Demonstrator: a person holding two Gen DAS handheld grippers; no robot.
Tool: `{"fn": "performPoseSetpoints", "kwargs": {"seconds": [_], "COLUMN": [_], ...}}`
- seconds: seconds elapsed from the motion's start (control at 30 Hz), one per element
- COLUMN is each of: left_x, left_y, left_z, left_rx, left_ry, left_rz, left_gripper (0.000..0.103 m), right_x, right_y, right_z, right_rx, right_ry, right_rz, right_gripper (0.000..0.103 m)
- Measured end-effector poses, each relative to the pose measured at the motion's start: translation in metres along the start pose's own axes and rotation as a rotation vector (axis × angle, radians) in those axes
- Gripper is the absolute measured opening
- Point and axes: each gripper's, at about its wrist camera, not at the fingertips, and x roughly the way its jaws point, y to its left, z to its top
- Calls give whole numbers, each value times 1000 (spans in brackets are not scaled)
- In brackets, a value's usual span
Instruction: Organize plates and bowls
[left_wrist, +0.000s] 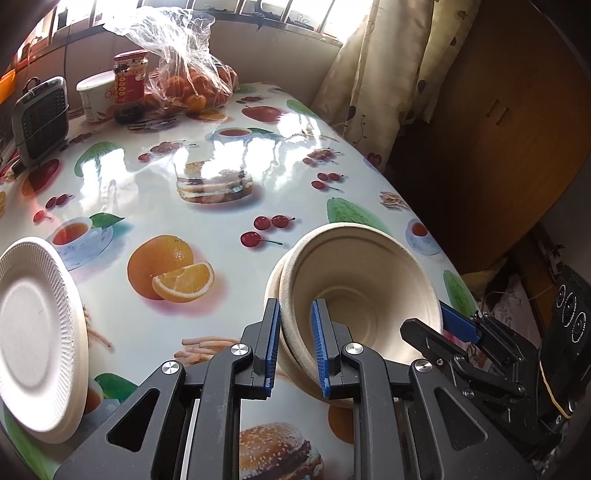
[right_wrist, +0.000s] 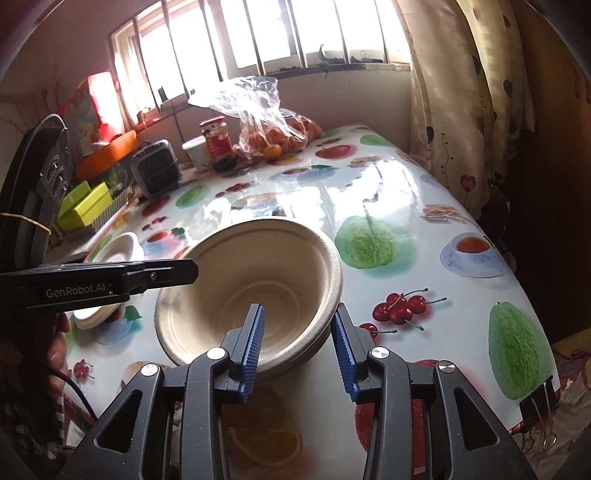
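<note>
Left claw (left_wrist: 293, 345) is clamped on the near rim of the stacked beige paper bowls (left_wrist: 364, 291), one blue pad inside the top bowl and one outside, holding the stack tilted above the fruit-print table (left_wrist: 207, 229). Right claw (right_wrist: 297, 349) stands apart, its 2 pads straddling the opposite rim of the same bowls without visibly pressing it. White paper plates (left_wrist: 35, 332) lie stacked at the table's left edge, well apart from the bowls.
</note>
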Motion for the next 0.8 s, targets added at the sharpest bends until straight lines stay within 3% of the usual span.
{"fn": "performPoseSetpoints", "kwargs": {"seconds": [0.8], "left_x": [3], "left_y": [1], "left_z": [-2], "left_rx": [-1], "left_ry": [7], "left_rz": [21], "left_gripper": [25], "right_x": [4], "right_y": [1], "right_z": [-3], "right_rx": [-8], "right_ry": [8], "right_rz": [-11], "right_gripper": [41]}}
